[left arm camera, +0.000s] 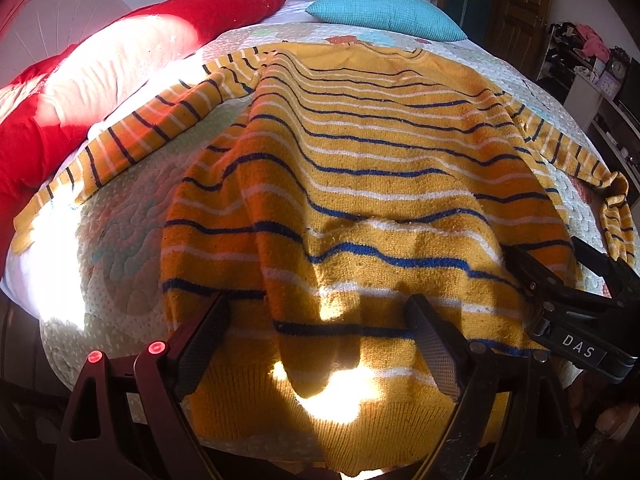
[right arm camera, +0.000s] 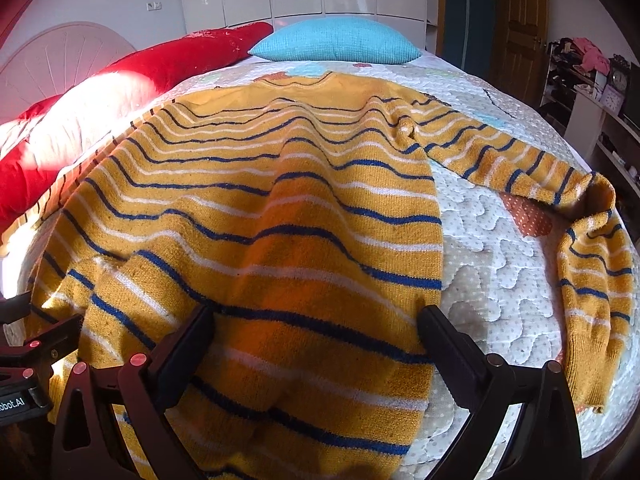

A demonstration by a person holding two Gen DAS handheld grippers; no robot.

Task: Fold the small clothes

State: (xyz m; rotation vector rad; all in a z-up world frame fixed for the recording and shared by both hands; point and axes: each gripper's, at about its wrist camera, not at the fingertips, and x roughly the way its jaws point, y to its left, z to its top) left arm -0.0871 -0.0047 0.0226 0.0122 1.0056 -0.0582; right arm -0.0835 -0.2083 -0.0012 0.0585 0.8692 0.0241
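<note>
Hovering with parted fingers over the hem of the striped sweater (left arm camera: 360,184).
Left gripper (left arm camera: 320,344) and right gripper (right arm camera: 316,344) grasp nothing; pinching the rumpled knit unevenly on the soft bed (right arm camera: 488,248) risks a skewed fold.

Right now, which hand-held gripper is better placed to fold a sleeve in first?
Probably the right hand-held gripper: open at the sweater's hem edge, beside the bent right sleeve. The left hand-held gripper sits mid-hem, farther from its sleeve.

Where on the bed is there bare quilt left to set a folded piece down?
Two bare patches of quilt: one between the sweater body and its right sleeve, one between the body and the left sleeve. A strip lies before the blue pillow. The near hem is crowded by both grippers, left and right.
</note>
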